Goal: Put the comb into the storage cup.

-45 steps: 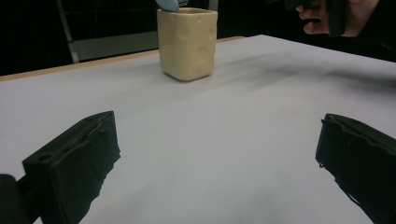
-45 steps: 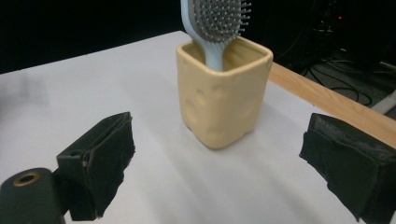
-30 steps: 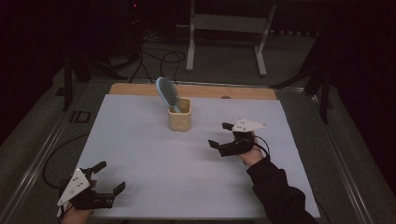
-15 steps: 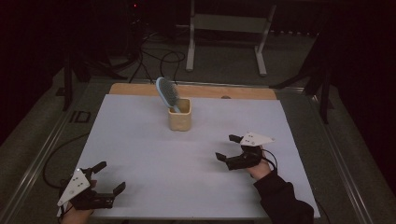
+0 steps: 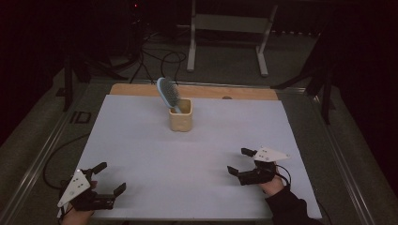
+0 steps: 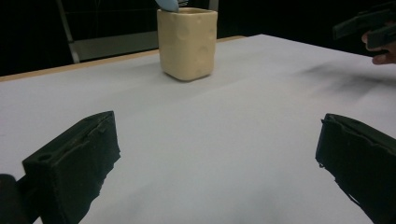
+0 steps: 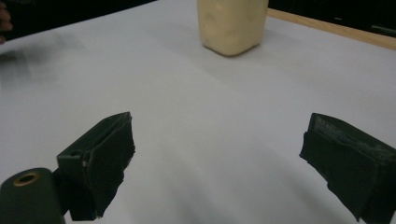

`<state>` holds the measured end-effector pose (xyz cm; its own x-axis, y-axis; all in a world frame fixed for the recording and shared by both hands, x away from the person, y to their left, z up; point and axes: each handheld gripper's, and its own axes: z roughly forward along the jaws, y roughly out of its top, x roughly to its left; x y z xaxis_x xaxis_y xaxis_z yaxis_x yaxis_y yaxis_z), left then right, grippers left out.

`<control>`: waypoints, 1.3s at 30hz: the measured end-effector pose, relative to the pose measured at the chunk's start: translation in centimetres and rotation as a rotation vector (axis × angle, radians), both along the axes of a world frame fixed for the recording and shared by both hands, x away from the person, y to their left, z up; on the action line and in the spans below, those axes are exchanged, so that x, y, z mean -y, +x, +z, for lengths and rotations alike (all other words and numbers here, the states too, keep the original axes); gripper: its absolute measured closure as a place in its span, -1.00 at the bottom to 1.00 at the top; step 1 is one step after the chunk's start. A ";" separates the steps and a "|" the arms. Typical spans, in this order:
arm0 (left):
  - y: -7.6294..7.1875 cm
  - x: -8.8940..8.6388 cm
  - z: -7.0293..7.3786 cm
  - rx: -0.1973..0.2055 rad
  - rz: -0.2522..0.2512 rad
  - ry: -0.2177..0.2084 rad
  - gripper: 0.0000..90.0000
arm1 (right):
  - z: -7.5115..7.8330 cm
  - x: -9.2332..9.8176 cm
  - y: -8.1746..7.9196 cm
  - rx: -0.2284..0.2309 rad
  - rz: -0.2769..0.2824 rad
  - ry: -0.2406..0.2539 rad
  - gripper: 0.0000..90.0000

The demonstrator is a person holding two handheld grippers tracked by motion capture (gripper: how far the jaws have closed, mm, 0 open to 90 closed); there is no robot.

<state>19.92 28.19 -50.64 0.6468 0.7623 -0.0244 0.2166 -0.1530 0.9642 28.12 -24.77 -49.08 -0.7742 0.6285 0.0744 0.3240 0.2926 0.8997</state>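
Observation:
A cream-coloured cup (image 5: pixel 180 115) stands upright at the back middle of the white table (image 5: pixel 141 154), with a light blue hairbrush (image 5: pixel 167 93) leaning out of it to the left. The same cup (image 6: pixel 187 41) shows far ahead in the left gripper view, and as the cup (image 7: pixel 232 25) in the right gripper view. My left gripper (image 5: pixel 111 177) rests at the front left corner, open and holding nothing. My right gripper (image 5: pixel 241 161) lies at the front right, also open and holding nothing. Both sit well apart from the cup.
A wooden strip (image 5: pixel 206 92) runs along the table's far edge. Behind it stand a white metal frame (image 5: pixel 227 28) and loose cables (image 5: pixel 155 56) on the floor. A cable (image 5: pixel 58 150) trails off the left side. The other hand (image 6: pixel 380 49) appears at the right of the left gripper view.
My right gripper has drawn back toward the front edge of the table, away from the cup, staying open. The left gripper has not moved.

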 end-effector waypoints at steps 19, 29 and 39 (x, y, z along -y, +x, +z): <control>0.0 0.0 0.0 -0.001 -0.003 0.001 -1.00 | -0.9 3.8 -3.1 -0.007 -0.091 -0.047 -0.81; 0.0 0.0 0.0 -0.004 -0.003 0.001 -1.00 | -1.3 5.1 -4.6 -0.013 -0.132 -0.056 -0.81; 0.1 0.1 -0.1 -0.004 -0.005 0.002 -1.00 | -1.5 4.5 -4.5 -0.006 -0.117 -0.081 -0.81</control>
<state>19.98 28.11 -50.72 0.6503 0.7593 -0.0257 0.2198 -0.1556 0.9630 23.66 -29.32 -50.62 -0.6951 0.7185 0.0239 0.3653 0.3243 0.8726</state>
